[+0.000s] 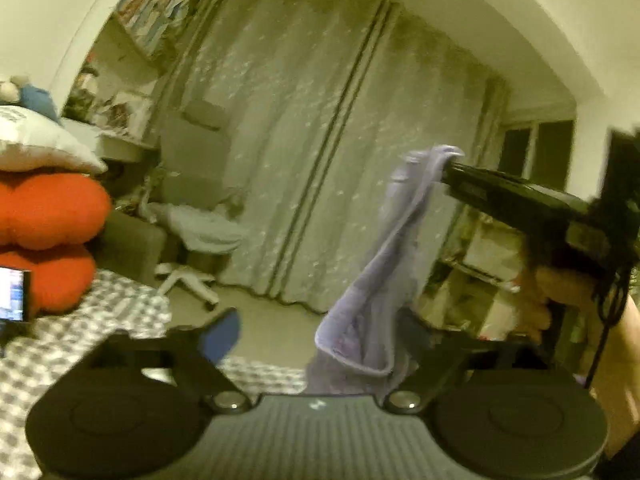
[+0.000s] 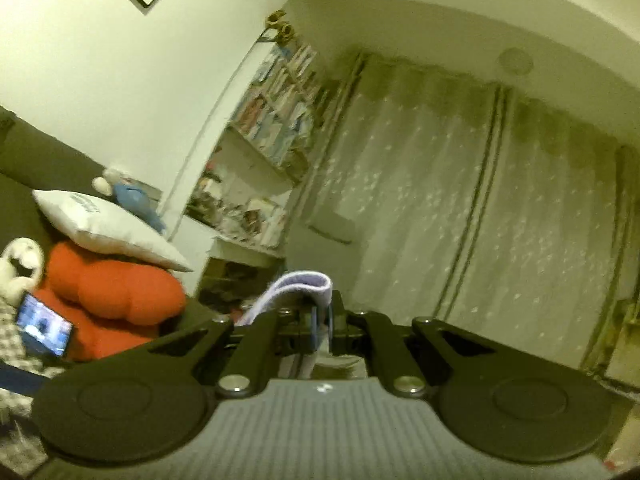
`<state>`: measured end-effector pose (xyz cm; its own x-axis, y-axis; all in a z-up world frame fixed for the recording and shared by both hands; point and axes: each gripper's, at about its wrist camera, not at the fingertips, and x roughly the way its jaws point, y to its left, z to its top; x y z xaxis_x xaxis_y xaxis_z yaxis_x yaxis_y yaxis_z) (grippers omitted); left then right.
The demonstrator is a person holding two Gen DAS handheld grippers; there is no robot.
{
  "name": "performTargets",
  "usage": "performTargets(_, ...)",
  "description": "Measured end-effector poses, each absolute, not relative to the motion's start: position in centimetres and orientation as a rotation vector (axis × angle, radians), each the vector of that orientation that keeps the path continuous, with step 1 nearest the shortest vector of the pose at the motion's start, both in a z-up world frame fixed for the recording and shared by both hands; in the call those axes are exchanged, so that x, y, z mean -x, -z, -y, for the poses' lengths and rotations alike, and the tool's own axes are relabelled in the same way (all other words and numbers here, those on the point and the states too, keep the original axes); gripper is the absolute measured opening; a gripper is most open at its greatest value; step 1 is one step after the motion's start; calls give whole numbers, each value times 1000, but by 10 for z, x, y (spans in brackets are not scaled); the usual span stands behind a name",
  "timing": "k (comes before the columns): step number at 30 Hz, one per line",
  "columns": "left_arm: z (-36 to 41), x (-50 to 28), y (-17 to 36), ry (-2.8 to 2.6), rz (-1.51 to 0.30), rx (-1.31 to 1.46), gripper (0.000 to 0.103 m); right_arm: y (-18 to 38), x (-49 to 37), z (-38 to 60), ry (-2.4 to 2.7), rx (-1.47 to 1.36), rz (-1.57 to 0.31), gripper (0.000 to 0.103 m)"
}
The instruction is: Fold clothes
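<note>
Floor [image 1: 272,320] lies bare between the checked bedcover [image 1: 100,320] and the long pale curtain [image 1: 304,140], giving free room ahead of both tools. Lilac garment [image 1: 372,280], soft and terry-like with a hemmed edge, hangs limp from the right gripper [image 2: 321,320], whose jaws are pinched on its top fold. Left gripper [image 1: 320,340] stands wide, blue pad [image 1: 222,336] exposed, the cloth draped against its right finger, unclamped.
</note>
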<state>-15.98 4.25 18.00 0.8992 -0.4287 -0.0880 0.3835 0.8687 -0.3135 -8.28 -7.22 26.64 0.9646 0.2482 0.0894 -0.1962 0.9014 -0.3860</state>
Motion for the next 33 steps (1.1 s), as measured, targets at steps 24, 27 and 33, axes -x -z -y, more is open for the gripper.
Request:
performTargets(24, -100, 160, -177, 443, -271, 350, 5, -246, 45, 26, -370, 237, -85, 6)
performTargets(27, -136, 167, -171, 386, -296, 467, 5, -234, 25, -21, -433, 289, -78, 6)
performTargets(33, -207, 155, -113, 86, -539, 611, 5, -173, -26, -149, -559, 538, -194, 9)
